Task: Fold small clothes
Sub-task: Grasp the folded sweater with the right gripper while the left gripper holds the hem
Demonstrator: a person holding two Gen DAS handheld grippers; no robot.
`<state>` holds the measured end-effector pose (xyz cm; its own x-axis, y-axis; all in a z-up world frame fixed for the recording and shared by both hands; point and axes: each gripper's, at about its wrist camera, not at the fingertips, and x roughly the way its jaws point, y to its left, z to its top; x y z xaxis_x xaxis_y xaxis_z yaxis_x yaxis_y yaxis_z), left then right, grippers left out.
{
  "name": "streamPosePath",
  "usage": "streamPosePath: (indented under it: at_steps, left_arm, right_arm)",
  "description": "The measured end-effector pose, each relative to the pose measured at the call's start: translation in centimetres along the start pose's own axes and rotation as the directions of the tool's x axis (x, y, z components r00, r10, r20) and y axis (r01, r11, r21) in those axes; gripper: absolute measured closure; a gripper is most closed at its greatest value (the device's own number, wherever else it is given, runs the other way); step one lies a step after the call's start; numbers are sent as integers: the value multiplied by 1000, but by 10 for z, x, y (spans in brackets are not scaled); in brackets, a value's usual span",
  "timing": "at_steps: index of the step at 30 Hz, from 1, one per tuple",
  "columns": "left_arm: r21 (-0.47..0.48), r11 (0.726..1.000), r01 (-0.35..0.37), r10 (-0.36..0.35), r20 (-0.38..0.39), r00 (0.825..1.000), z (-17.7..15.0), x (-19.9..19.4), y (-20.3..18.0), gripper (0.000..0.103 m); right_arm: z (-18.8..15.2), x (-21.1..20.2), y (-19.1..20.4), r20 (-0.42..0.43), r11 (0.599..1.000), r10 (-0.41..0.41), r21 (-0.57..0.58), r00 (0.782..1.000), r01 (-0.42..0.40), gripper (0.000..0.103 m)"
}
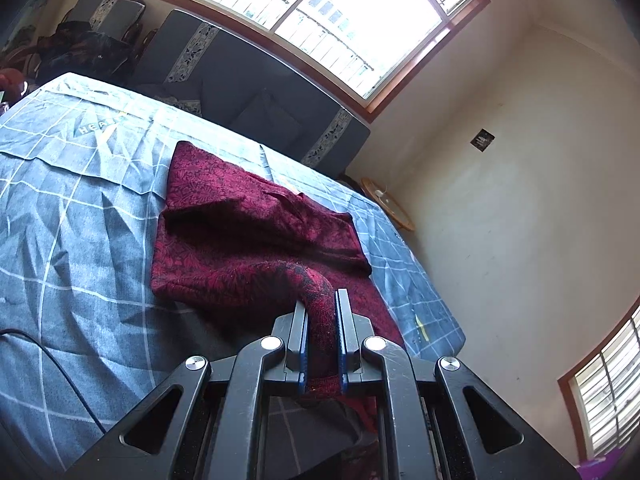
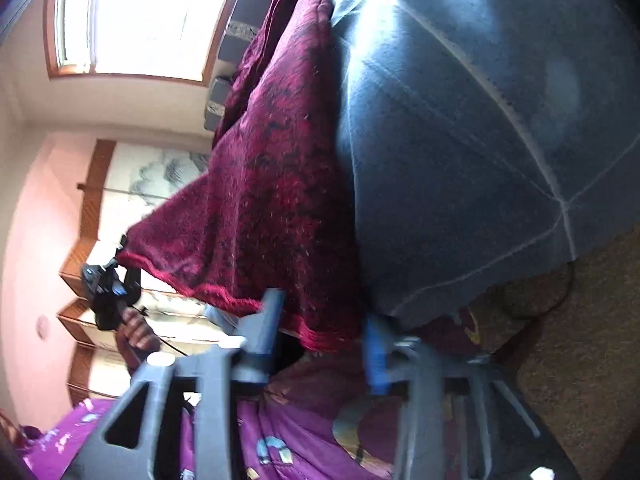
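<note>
**Operator:** Sunlit room, large barred window (image 1: 320,20), dark sofa (image 1: 256,92) behind. Work surface is a blue checked sheet (image 1: 72,208), creased. Where is the garment?

**Technician:** Maroon patterned garment (image 1: 240,232) lies on the sheet, partly doubled over itself. Near hem is raised off the surface at one end.

**Operator:** Tool state, left side?

**Technician:** Left gripper (image 1: 322,320): jaws together, clamped on a rolled strip of the garment's near edge. Cloth fills the gap between the blue pads.

**Operator:** Right side?

**Technician:** Right gripper (image 2: 320,340): its view is motion-blurred. Jaws stand visibly apart. Hem passes over the left finger (image 2: 272,312); the pads do not appear to press on it. Treat as not yet gripping.

**Operator:** Handling properties?

**Technician:** Judged light, soft and limp; it drapes and sags between hold points. Fuzzy weave suggests good friction, low slip risk. No stiffness: an unsupported edge will droop.

**Operator:** Recommended hold points?

**Technician:** Take the hem at its two corners, one per tool. Grip the thick hemmed band rather than single-layer cloth. Keep the edge taut between tools while folding.
</note>
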<state>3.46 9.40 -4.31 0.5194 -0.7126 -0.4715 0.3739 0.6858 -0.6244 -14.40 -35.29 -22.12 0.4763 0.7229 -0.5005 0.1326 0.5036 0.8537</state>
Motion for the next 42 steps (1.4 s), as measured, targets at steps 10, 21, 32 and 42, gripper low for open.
streamPosePath:
  at_steps: [10,21,32,42]
  left_arm:
    - [-9,1000,4,-4,-8,1000,-4,2,1,92]
    - [25,1000,-5,4,31,999,16,2,-7,91]
    - [69,994,-90,83,89,993,68,33,-8,91]
    - [20,980,-199,195,125,973,124,96,33,91]
  right_arm:
    - [7,-30,36,94,992,-49,-111,994,59,93]
    - [61,-77,111,236,971,92,-235,967,-35,93]
    - [183,-66,170,285,938,124,-345,950,-19,93]
    - [297,-20,171,302,958,76,-285,950,14,93]
